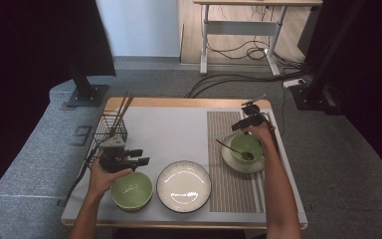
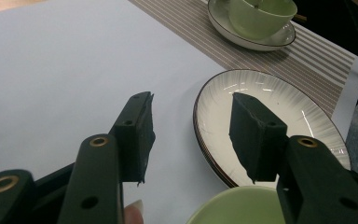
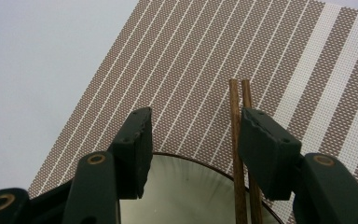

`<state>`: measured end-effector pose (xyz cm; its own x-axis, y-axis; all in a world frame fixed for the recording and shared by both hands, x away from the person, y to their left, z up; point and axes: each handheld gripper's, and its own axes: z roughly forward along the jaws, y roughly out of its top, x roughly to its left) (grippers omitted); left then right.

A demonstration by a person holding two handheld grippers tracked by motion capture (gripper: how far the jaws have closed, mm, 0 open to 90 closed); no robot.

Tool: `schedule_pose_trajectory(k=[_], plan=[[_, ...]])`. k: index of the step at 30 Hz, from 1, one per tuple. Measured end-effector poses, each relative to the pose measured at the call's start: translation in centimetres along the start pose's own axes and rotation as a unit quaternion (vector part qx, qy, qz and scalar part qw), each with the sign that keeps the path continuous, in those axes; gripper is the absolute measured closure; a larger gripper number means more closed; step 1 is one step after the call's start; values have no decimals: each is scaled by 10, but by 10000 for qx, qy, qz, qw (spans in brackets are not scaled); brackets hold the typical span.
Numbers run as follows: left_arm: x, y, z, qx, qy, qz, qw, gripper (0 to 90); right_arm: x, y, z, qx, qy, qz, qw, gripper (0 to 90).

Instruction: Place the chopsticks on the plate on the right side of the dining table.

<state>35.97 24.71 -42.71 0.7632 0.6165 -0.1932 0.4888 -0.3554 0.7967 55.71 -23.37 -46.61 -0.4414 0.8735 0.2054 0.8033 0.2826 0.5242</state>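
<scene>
The white plate (image 1: 184, 186) at the near middle of the table (image 1: 179, 103) serves as the landmark. Far to its left and further back stands a black wire basket (image 1: 110, 130) with dark chopsticks (image 1: 123, 106) poking up out of it. Nearer, left of the plate, the left gripper (image 1: 140, 157) hangs just above a green bowl (image 1: 132, 191) that sits just beside the plate's left rim; in the left gripper view its jaws stand wide apart with nothing between them, one over the pale mat (image 2: 51, 70), the other over the plate's ribbed face. To the right of the plate lies a brown striped placemat (image 1: 229, 149), and on it, right and slightly behind the plate, a saucer (image 1: 242, 162) carrying a small green bowl (image 1: 245, 146) with a dark spoon (image 1: 234, 149) resting in it. The right gripper (image 1: 244, 122) sits just behind that saucer, released, jaws spread; in the right gripper view a pair of brown chopsticks (image 3: 236, 140) lies on the placemat and across the saucer's rim, next to the inner face of the right-hand jaw, ungripped
</scene>
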Motion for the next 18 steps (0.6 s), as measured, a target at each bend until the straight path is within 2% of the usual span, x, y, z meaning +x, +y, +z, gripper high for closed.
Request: schedule_pose_trajectory(k=[6,18], plan=[[0,0,0,1,-2,0,10000,496,-2,1,-3,-99,-36,36,9999,451],[0,0,0,-4,-3,4,10000,496,-4,0,0,-71,-75,95,9999,450]])
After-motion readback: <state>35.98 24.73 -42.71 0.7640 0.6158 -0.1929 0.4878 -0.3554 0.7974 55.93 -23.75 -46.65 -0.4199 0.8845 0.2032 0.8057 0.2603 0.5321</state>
